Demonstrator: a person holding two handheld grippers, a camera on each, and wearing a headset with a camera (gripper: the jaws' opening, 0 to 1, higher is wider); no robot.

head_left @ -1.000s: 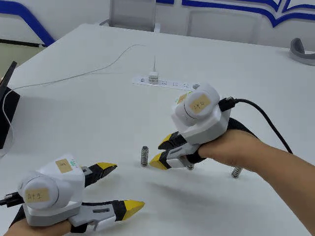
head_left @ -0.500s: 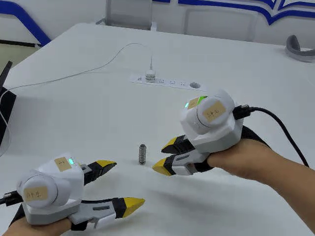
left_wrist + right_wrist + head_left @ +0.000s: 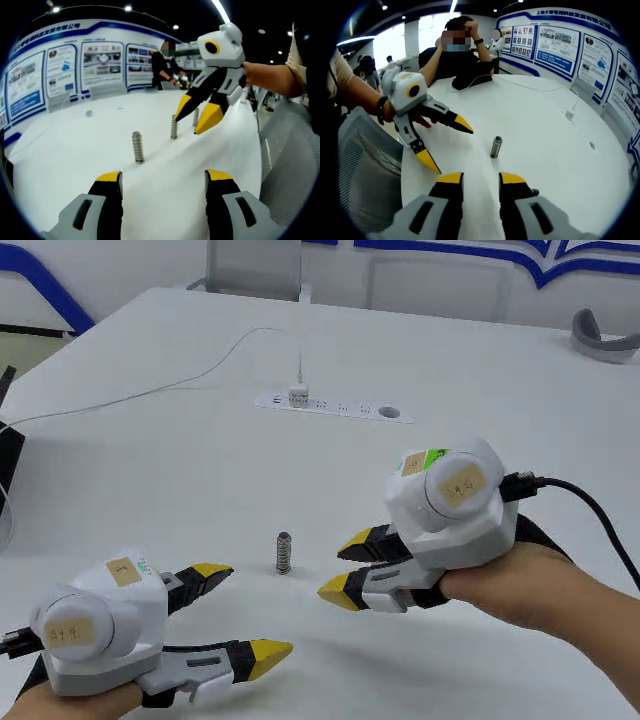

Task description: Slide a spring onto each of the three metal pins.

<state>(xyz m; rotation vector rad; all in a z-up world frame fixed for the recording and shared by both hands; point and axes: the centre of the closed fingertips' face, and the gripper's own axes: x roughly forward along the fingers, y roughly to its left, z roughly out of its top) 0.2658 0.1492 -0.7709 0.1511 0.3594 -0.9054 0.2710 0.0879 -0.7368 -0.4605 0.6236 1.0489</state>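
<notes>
Evidently, step: loading judged done.
Springs: near spring (image 3: 137,146), middle spring (image 3: 173,126), far spring (image 3: 195,116) upright.
Left tongs (image 3: 255,610): apart, empty.
Right tongs (image 3: 335,568): apart, empty.
Next: verify seating on pins.

We see the right gripper (image 3: 481,179) with its yellow-tipped jaws a little apart and nothing between them. Just ahead of the fingertips, slightly nearer the right finger, a spring (image 3: 495,146) stands upright on the white table (image 3: 535,125). Left of the fingers we find the left gripper (image 3: 447,144), jaws spread wide, its tips angled toward the spring but apart from it.
</notes>
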